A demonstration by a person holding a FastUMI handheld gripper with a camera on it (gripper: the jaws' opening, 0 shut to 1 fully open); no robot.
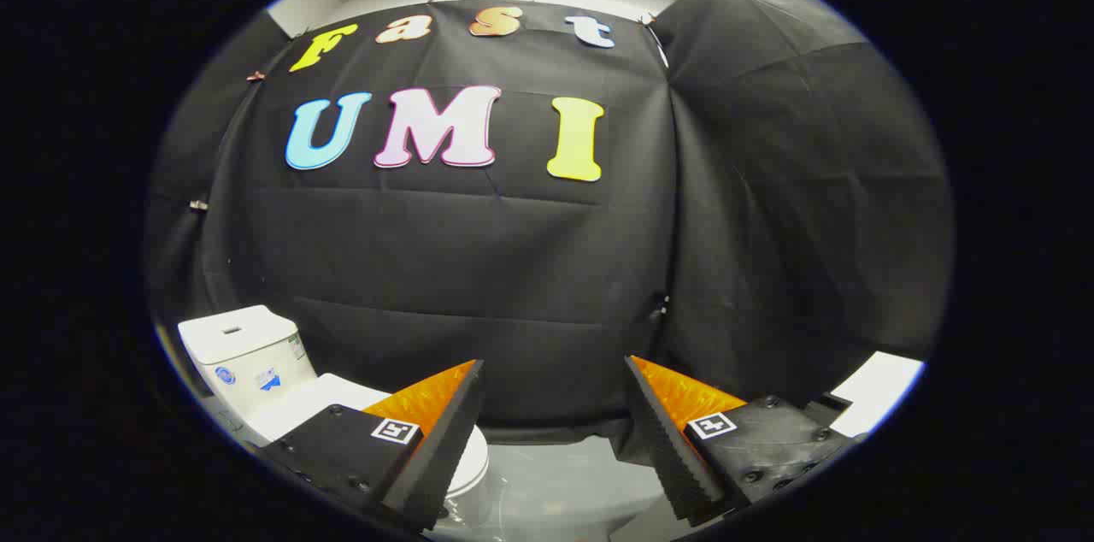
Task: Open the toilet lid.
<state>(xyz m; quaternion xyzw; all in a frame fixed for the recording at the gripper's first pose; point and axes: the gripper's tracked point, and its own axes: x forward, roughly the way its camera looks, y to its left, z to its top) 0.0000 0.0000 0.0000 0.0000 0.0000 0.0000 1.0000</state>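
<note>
A white toilet stands low to the left of my fingers, against the black cloth wall. Its cistern (244, 354) sits at the far left, with a flush button on top and stickers on its front. The white lid (320, 401) lies flat and closed over the bowl, partly hidden behind my left finger (427, 431). My gripper (554, 371) is open, held above and to the right of the toilet, with nothing between the fingers. The lid's rounded front edge (472, 461) peeks out beside the left finger.
Black cloth walls close in behind and to the right. A glossy pale floor (555, 491) lies below between the fingers. A white flat object (880, 392) shows past the right finger.
</note>
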